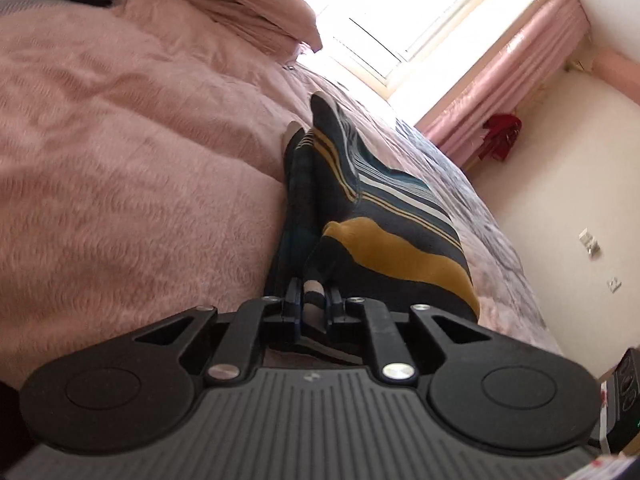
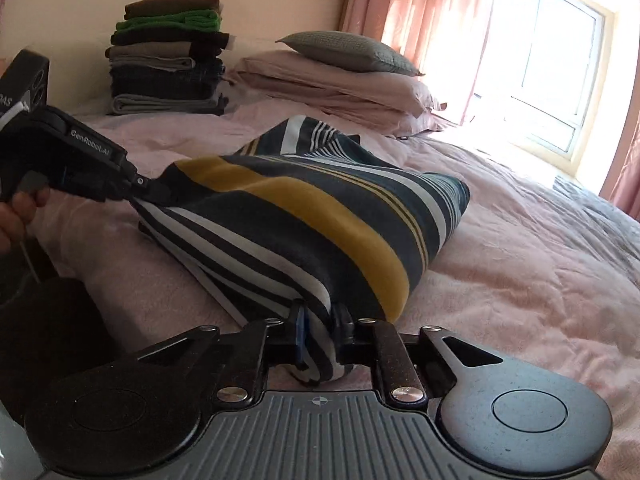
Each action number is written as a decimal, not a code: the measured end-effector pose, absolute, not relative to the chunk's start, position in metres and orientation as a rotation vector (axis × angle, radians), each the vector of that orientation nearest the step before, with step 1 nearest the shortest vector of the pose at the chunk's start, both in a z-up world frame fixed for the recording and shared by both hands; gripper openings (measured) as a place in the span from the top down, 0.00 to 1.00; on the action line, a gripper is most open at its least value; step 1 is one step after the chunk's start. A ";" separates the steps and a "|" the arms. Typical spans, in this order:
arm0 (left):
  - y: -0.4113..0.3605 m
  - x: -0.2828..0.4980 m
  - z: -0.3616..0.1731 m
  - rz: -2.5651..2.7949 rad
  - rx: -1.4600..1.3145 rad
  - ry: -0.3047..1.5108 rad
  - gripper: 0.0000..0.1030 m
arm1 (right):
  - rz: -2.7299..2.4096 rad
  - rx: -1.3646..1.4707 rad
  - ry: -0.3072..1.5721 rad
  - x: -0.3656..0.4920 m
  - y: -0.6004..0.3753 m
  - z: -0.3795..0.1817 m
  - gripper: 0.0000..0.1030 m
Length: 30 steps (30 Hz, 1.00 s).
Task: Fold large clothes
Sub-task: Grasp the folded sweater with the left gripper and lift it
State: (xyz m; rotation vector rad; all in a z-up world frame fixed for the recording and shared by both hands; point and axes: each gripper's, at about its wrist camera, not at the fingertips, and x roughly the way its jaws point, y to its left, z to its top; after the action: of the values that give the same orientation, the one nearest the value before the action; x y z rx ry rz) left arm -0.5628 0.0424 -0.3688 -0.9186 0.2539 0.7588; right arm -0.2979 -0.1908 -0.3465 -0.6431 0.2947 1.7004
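Observation:
A striped garment [image 2: 320, 216], dark navy with white lines and a wide mustard band, lies partly folded on the pink bed cover [image 2: 520, 280]. My right gripper [image 2: 320, 330] is shut on its near corner, with cloth bunched between the fingers. My left gripper [image 2: 154, 192] shows at the left of the right wrist view, pinching the garment's left corner and lifting it slightly. In the left wrist view the left gripper [image 1: 314, 298] is shut on a fold of the striped garment [image 1: 384, 224], which stretches away over the bed cover [image 1: 120, 160].
A tall stack of folded clothes [image 2: 168, 56] stands at the head of the bed. Pink pillows with a grey cushion [image 2: 348, 50] lie beside it. A bright window [image 2: 560, 64] with pink curtains is at the right. A hand [image 2: 16, 216] holds the left gripper.

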 end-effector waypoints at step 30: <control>0.132 -0.622 -0.279 0.984 -0.900 0.146 0.88 | 1.535 -0.078 0.966 -0.162 -0.211 -0.326 0.40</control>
State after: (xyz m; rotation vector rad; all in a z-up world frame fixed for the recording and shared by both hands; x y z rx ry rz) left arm -0.6225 0.1322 -0.2791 -0.9004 0.1463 0.9837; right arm -0.1620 -0.2109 -0.3263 -0.0779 0.9661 1.5347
